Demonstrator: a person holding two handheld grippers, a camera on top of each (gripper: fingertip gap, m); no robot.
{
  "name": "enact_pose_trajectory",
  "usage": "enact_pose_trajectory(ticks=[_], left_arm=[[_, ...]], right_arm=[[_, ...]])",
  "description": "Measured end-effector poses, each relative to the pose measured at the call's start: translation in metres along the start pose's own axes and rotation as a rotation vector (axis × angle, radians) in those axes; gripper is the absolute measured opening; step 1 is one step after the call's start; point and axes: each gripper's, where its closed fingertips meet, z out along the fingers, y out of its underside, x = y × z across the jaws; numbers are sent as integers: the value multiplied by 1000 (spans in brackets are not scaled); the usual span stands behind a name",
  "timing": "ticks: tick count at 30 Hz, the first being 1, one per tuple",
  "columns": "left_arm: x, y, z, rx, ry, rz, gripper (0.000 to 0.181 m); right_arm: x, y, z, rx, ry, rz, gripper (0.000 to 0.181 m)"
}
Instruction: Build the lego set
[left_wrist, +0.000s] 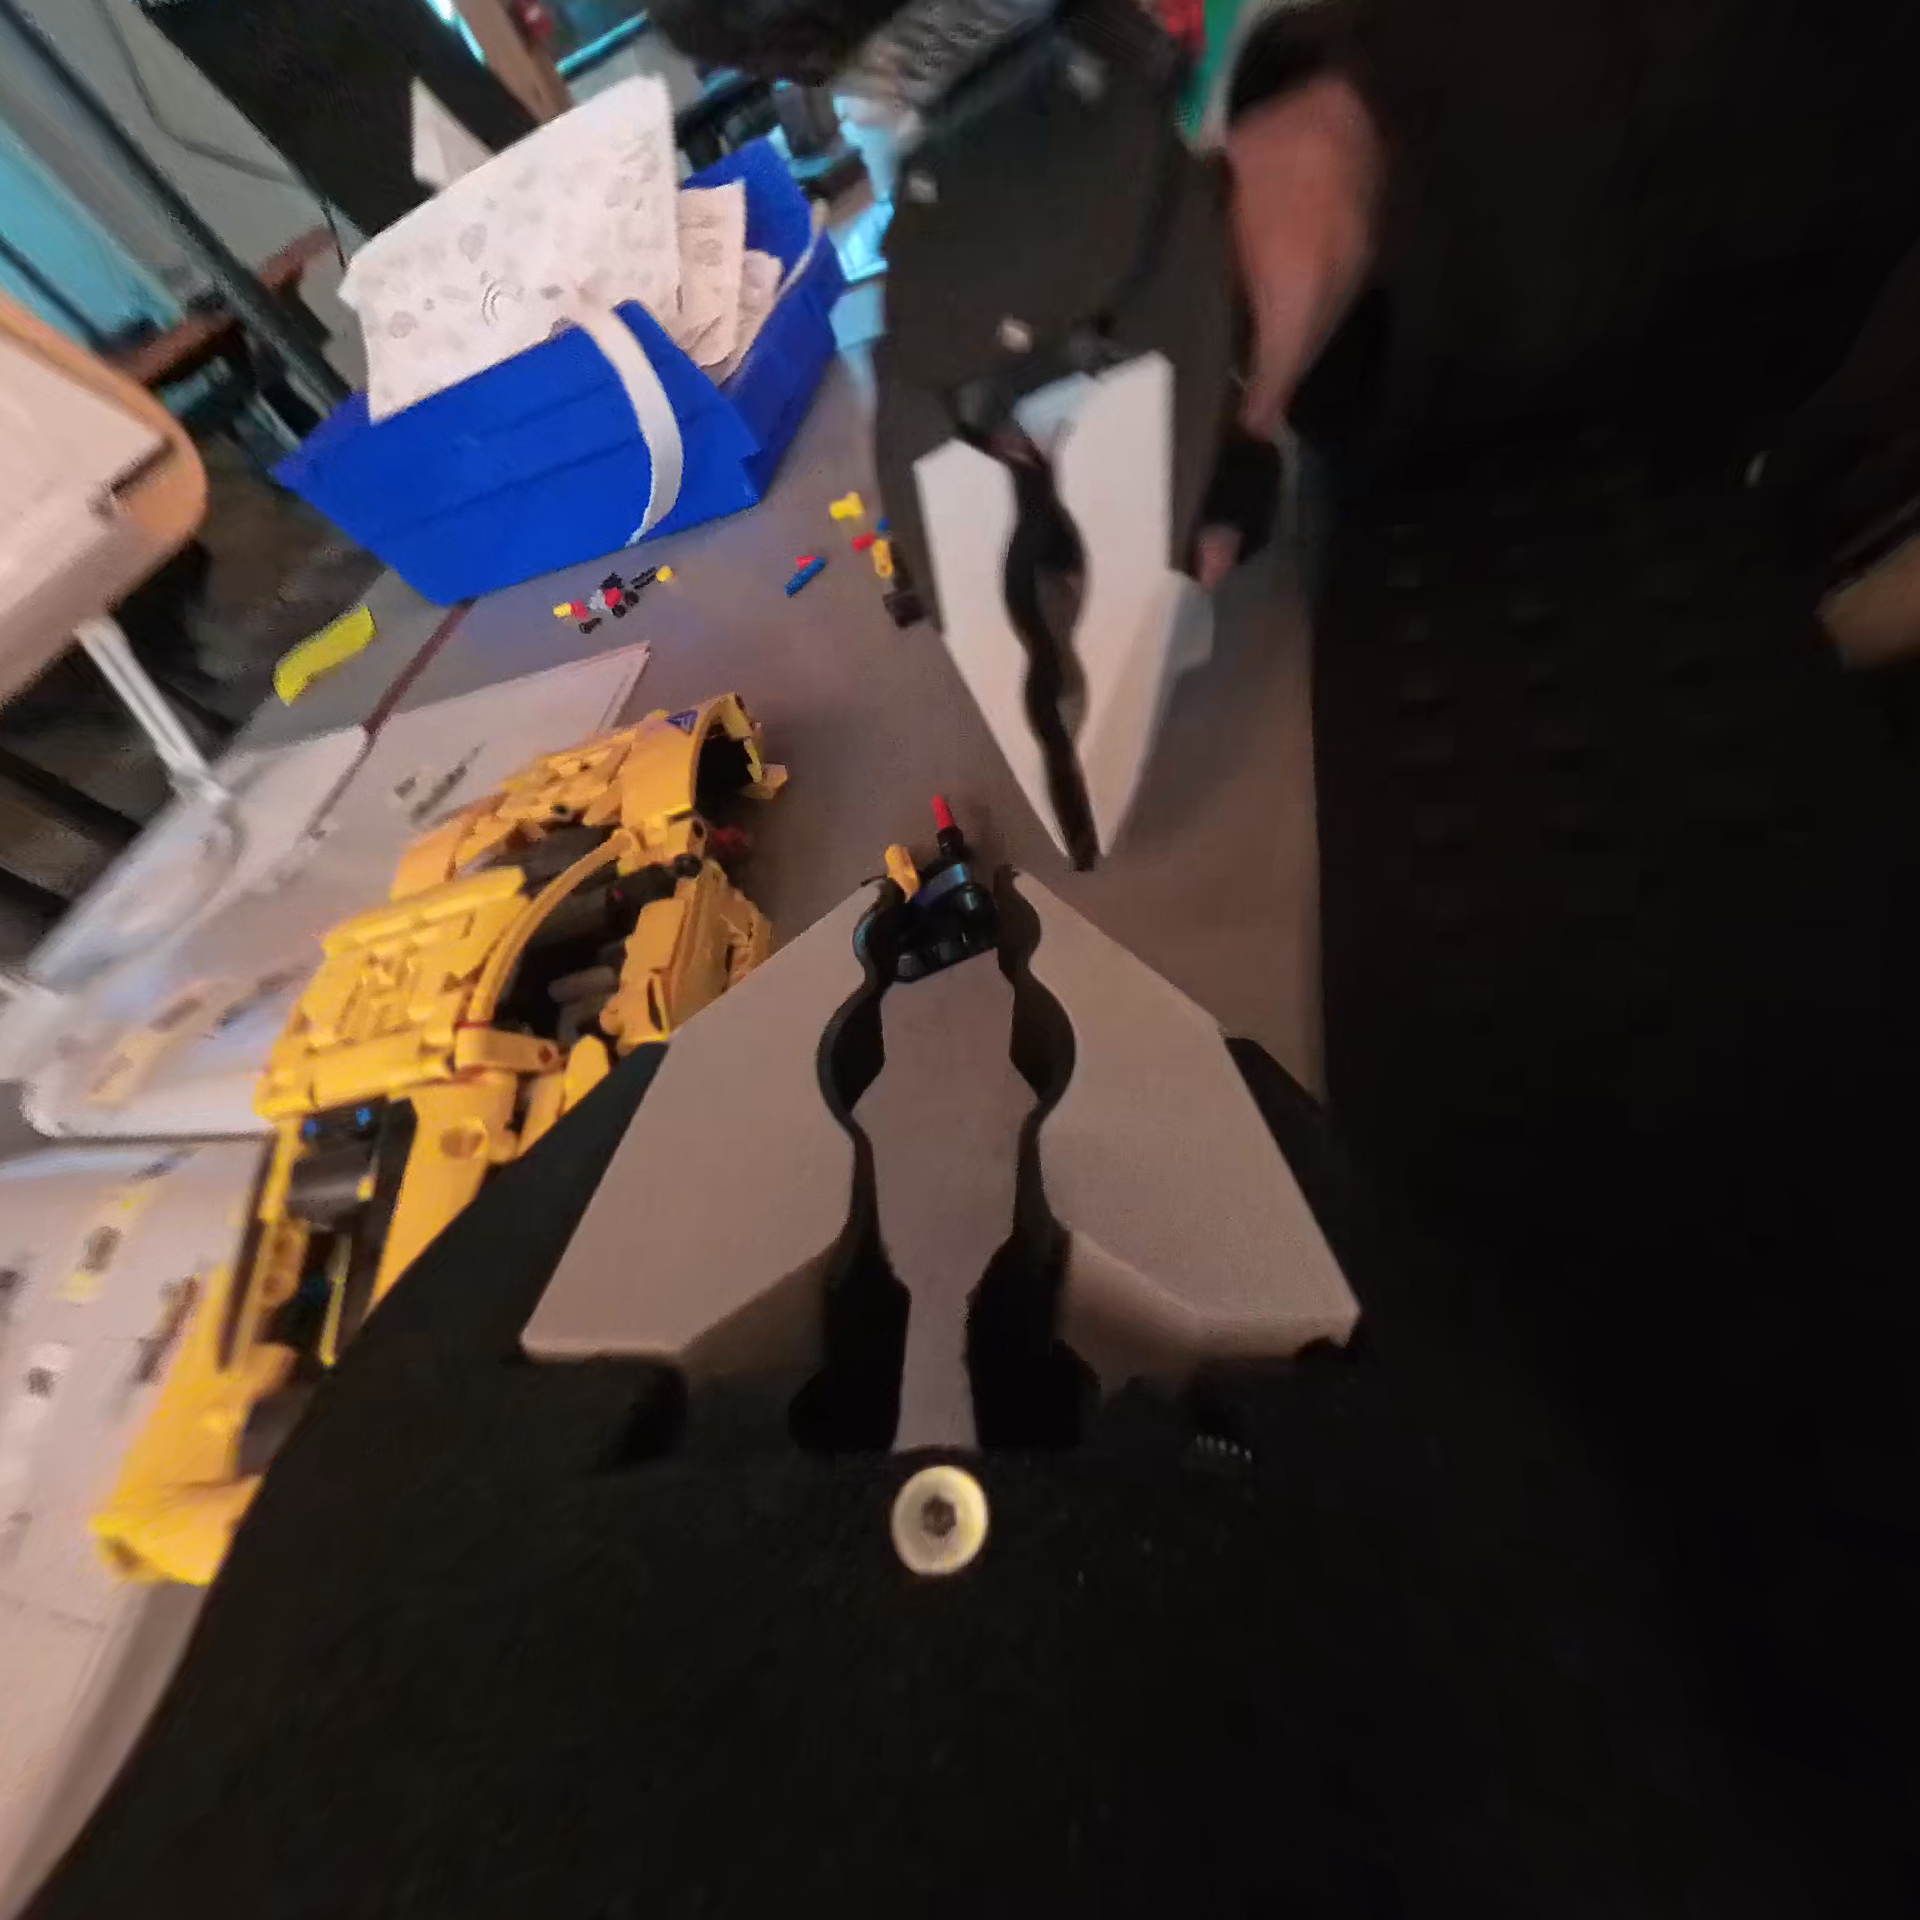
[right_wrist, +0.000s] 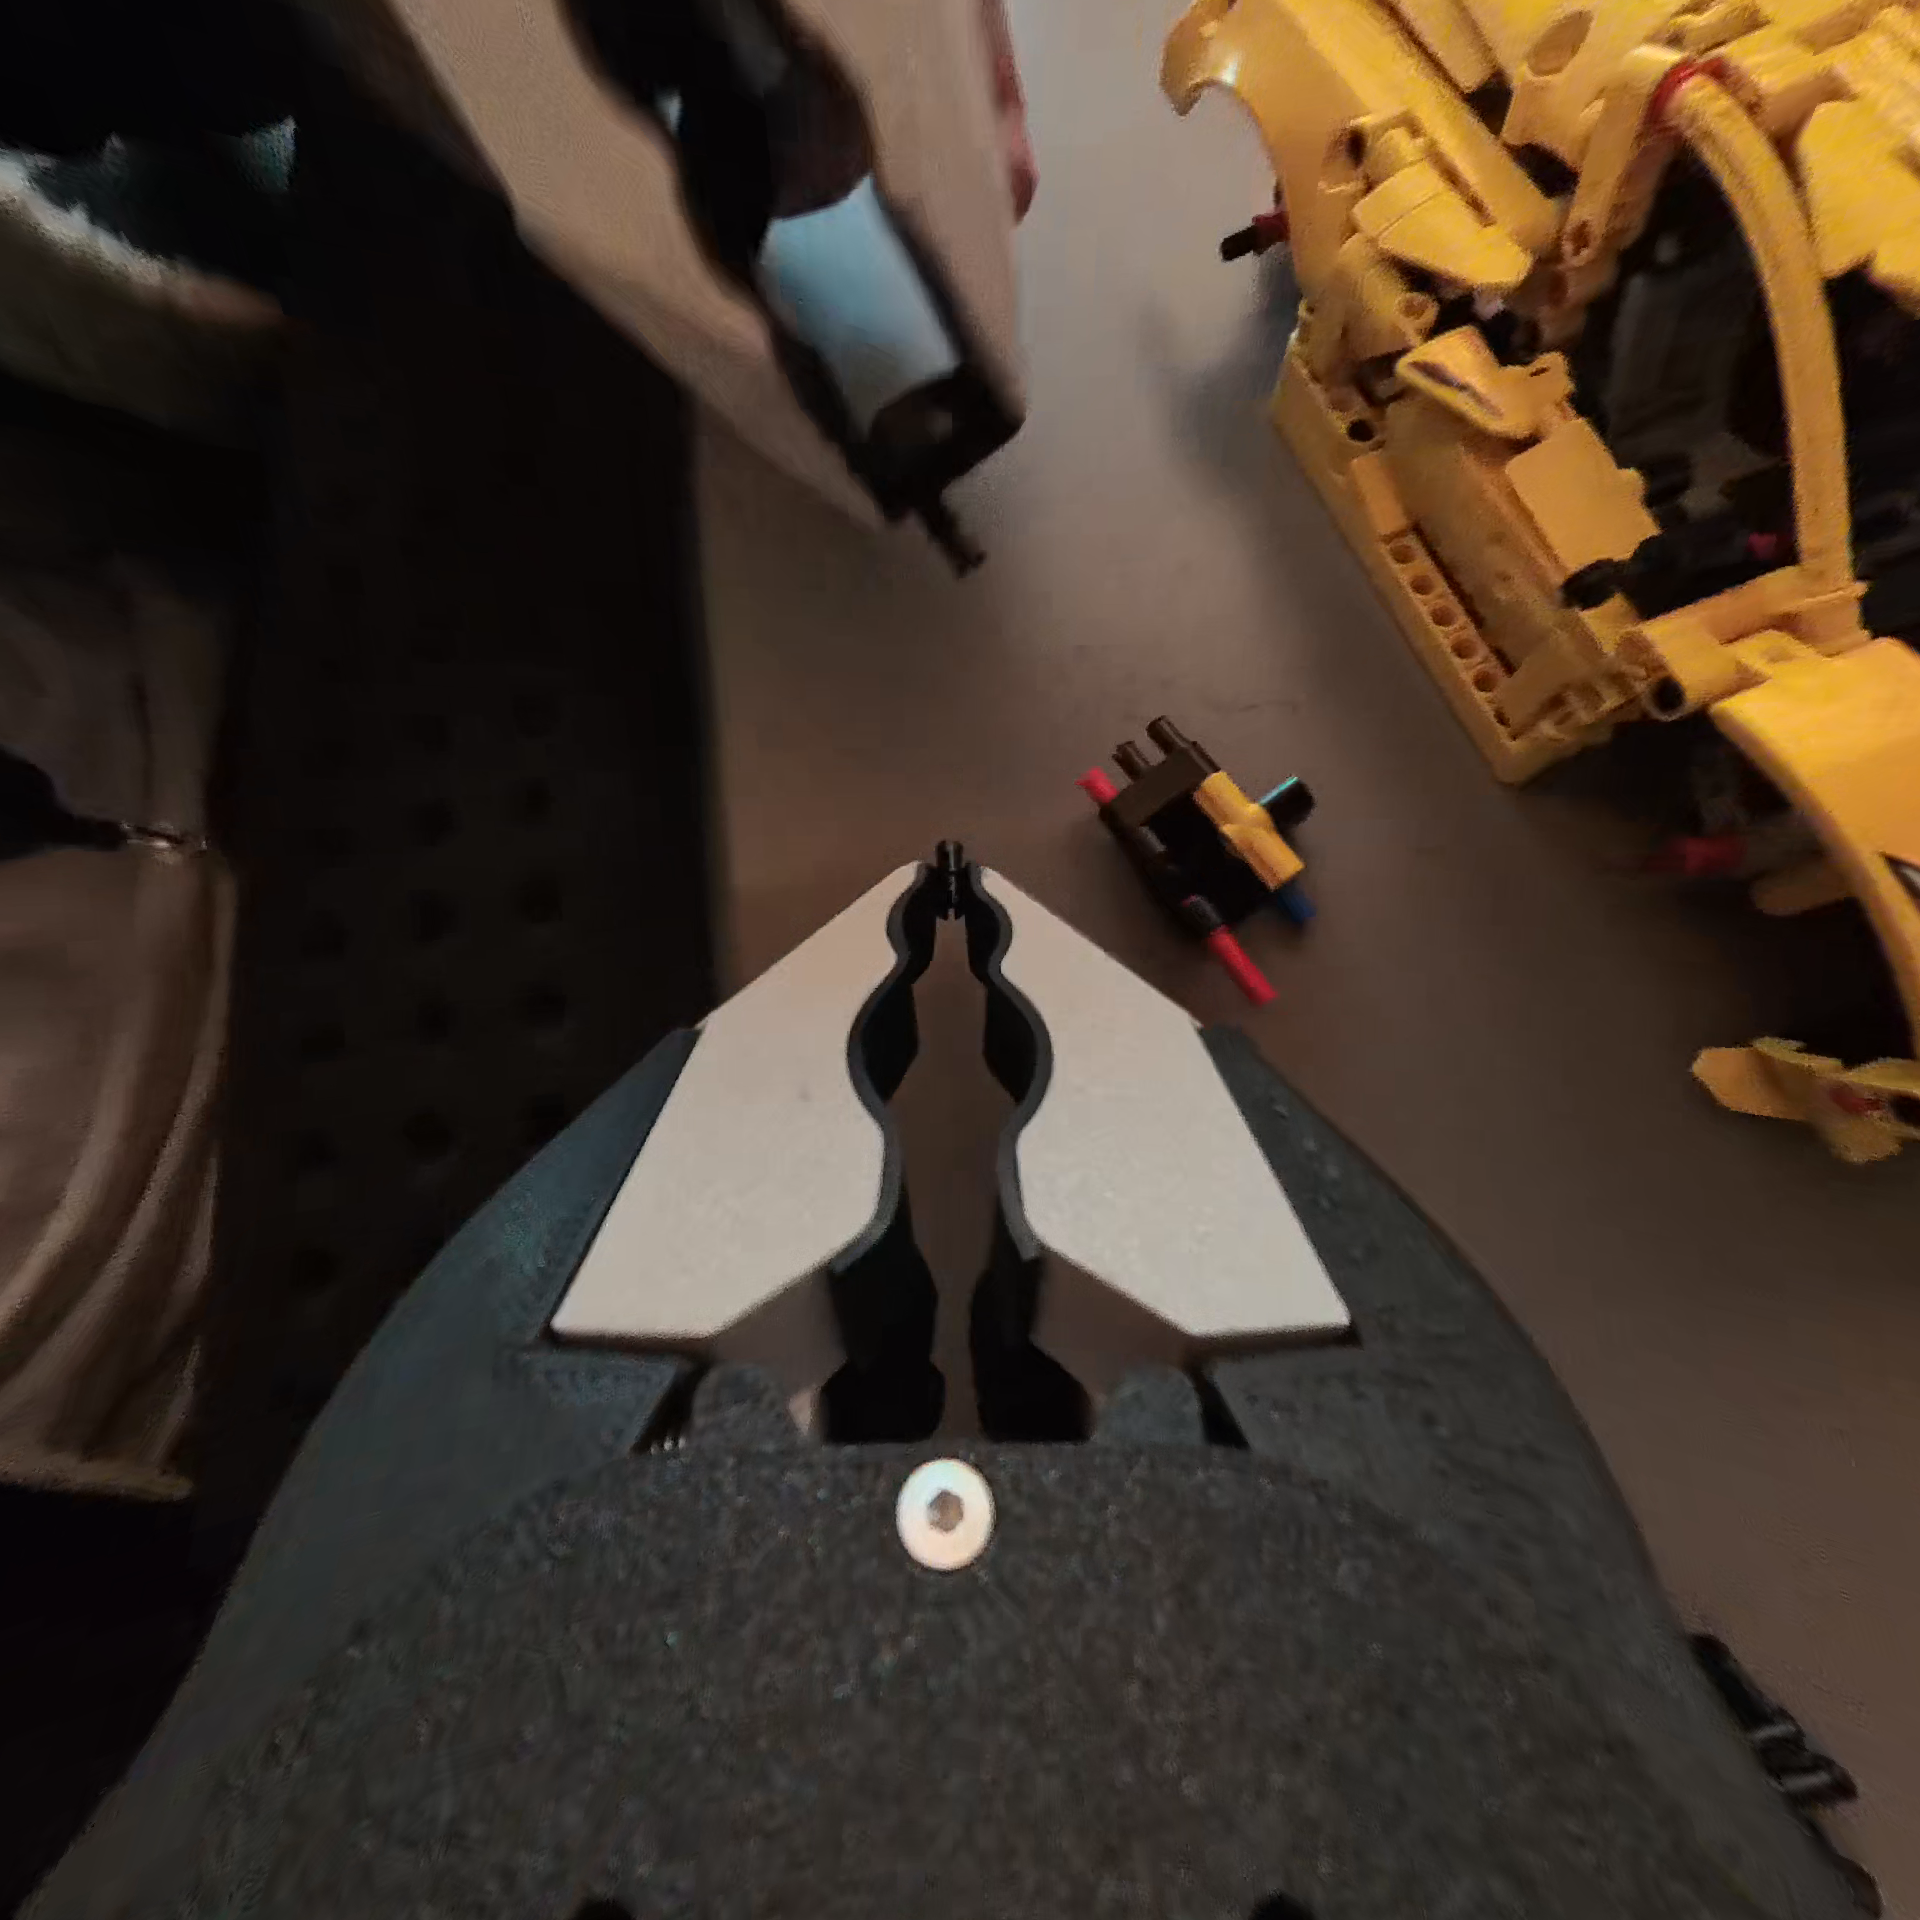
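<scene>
Pinching a small black pin (right_wrist: 948, 868) in the right gripper (right_wrist: 948, 896), clenched on it, tips low over the grey table (right_wrist: 935, 675) near 1 edge. Leaving a small black-and-yellow subassembly (right_wrist: 1205, 852) with red and blue pins lying on the table just beside those tips. Holding the left gripper (left_wrist: 930, 920) above that spot, jaws parted; impossible to tell whether gripping anything, with dark parts blurring at the tips. Resting the half-built yellow lego car (left_wrist: 499, 987) farther in from that edge, partly on instruction sheets (left_wrist: 208, 935). Leaving 2 scatters of loose pieces (left_wrist: 862, 540) well beyond, toward the far edge. Storing papers in a blue bin (left_wrist: 540, 468) at that far edge.
</scene>
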Motion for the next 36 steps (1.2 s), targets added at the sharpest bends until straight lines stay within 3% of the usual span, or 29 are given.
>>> enact_pose_trajectory(ticks=[3,7,11,15,26,31,36], left_arm=[[-11,-18,-10,138,98,-355,18],[-25,-46,-28,393,316,-868,17],[-36,-60,-36,557,425,-1101,17],[-41,-64,-39,643,446,-1175,17],[-38,-55,-29,572,413,-1172,16],[-37,-53,-27,570,466,-1236,16],[-38,-53,-30,589,481,-1247,16]], right_arm=[[3,-7,-1,41,53,-39,4],[3,-73,-31,287,229,-146,4],[-4,-109,-38,323,313,-194,4],[-3,-117,-37,320,300,-170,4],[-2,-113,-41,354,238,-105,3],[-3,-108,-40,317,208,-110,4],[-6,-76,-24,173,116,-77,4]])
